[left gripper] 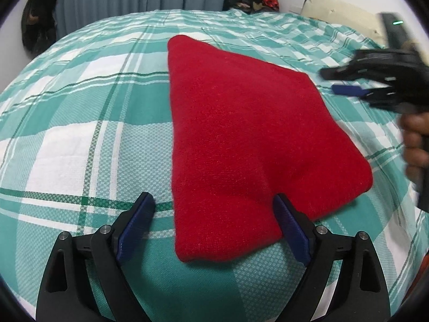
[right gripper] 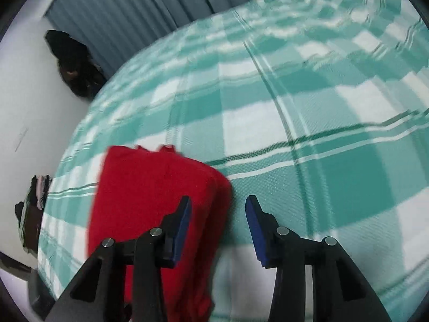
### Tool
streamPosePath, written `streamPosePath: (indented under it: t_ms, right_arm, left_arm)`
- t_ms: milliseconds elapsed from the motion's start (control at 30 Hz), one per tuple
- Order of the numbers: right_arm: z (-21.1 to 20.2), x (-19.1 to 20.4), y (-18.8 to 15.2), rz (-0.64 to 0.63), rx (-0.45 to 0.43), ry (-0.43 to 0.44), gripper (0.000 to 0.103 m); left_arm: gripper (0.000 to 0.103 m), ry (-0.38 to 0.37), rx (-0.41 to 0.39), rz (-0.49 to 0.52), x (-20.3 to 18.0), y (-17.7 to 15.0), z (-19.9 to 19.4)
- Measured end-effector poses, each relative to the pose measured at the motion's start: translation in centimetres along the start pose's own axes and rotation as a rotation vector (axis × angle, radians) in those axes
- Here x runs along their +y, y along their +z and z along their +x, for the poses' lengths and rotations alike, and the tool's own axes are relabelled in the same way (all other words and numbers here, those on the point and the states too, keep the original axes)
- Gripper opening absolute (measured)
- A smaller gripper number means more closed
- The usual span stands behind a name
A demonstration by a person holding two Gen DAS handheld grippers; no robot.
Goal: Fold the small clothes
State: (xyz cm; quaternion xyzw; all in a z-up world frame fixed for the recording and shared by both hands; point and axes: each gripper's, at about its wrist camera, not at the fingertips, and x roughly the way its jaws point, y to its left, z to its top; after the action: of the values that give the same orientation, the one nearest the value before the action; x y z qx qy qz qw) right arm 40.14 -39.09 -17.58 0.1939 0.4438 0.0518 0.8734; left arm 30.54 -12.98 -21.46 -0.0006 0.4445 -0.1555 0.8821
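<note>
On green-checked bedspread [left gripper: 80,139], folded red garment [left gripper: 241,134] without readable writing, left tool [left gripper: 214,209] wide, right tool [right gripper: 218,209] parted, empty.

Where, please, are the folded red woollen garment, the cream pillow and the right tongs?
Folded red woollen garment [left gripper: 249,136]: left wrist view, middle of its top face.
Cream pillow [left gripper: 340,9]: left wrist view, upper face.
Right tongs [right gripper: 218,228]: right wrist view, between the fingertips.
</note>
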Motion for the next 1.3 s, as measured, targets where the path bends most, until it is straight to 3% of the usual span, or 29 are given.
streamPosePath:
  t_ms: [67, 167, 233, 267, 300, 367, 467, 500, 533, 600, 633, 667, 700, 767, 867, 933, 1000, 1067, 1100, 1133, 1300]
  right_arm:
    - [-2.4, 1.8, -0.9, -0.061, -0.022, 0.073, 0.027]
    - [-3.8, 4.9, -4.5, -0.176, 0.016, 0.227, 0.023]
    - [-1.7, 5.8, -7.3, -0.266, 0.094, 0.172, 0.022]
    - [-0.6, 5.2, -8.3, -0.275, 0.13, 0.115, 0.006]
    - [0.5, 4.0, -9.1, -0.248, 0.162, 0.095, 0.0]
    - [0.1, 1.5, -9.5, -0.151, 0.153, 0.153, 0.0]
    - [-1.4, 1.3, -9.4, -0.184, 0.177, 0.143, 0.0]
    - [-1.8, 1.4, -9.0, -0.203, 0.185, 0.127, 0.001]
    - [-2.4, 1.4, -8.4, -0.206, 0.181, 0.123, 0.01]
    - [-3.5, 0.0, -6.5, -0.151, 0.132, 0.155, 0.036]
    - [-3.7, -1.1, -5.4, -0.096, 0.104, 0.18, 0.063]
    - [-3.4, -1.8, -4.5, -0.05, 0.084, 0.197, 0.07]
    - [-3.0, -2.8, -3.5, 0.018, 0.064, 0.228, 0.07]
    - [0.1, -4.8, -1.3, 0.156, 0.097, 0.309, 0.07]
    - [4.9, -7.0, 0.2, 0.332, 0.173, 0.409, 0.07]
    - [7.1, -7.7, 0.7, 0.406, 0.199, 0.455, 0.069]
    - [8.1, -7.4, 1.3, 0.428, 0.199, 0.495, 0.058]
    - [9.4, -7.0, 1.8, 0.433, 0.23, 0.526, 0.011]
    - [9.8, -6.6, 1.8, 0.414, 0.247, 0.512, 0.011]
    - [9.5, -6.0, 2.1, 0.366, 0.239, 0.483, 0.011]
    - [6.1, -4.1, 3.8, 0.233, 0.124, 0.417, 0.01]
  left_arm:
    - [0.092, 0.002, 0.0, 0.002, -0.1, 0.0, 0.1]
    - [0.092, 0.005, 0.006, 0.003, -0.2, 0.0, 0.1]
    - [0.094, 0.005, 0.016, -0.002, -0.2, 0.2, 0.1]
    - [0.094, 0.002, 0.034, -0.006, -0.1, 0.4, -0.1]
    - [0.094, 0.003, 0.055, -0.005, -0.1, 0.4, -0.3]
    - [0.094, 0.007, 0.095, 0.017, -0.3, 0.0, -1.7]
    - [0.094, 0.034, 0.112, 0.087, -0.7, -2.1, -4.3]
    - [0.094, 0.038, 0.096, 0.098, -0.5, -2.7, -5.5]
    - [0.094, 0.034, 0.077, 0.089, -0.1, -2.9, -6.5]
    - [0.094, 0.004, 0.037, -0.02, 2.2, -2.3, -7.9]
    - [0.094, -0.031, 0.024, -0.109, 3.9, -1.6, -8.1]
    - [0.094, -0.074, 0.017, -0.199, 5.4, -0.9, -7.8]
    - [0.094, -0.124, 0.022, -0.294, 7.1, 0.0, -6.8]
    - [0.092, -0.162, 0.043, -0.345, 8.3, 1.1, -4.7]
    - [0.089, -0.236, 0.116, -0.309, 8.0, 2.4, -1.0]
    - [0.089, -0.274, 0.121, -0.279, 7.5, 2.8, -0.5]
    - [0.089, -0.348, 0.143, -0.273, 7.0, 3.2, 0.2]
    - [0.077, -0.389, 0.151, -0.274, 6.6, 3.2, 0.7]
    - [0.046, -0.412, 0.166, -0.272, 6.4, 3.1, 0.8]
    - [0.032, -0.429, 0.19, -0.276, 6.1, 3.0, 1.0]
    - [0.024, -0.384, 0.128, -0.24, 5.5, 3.5, -1.4]
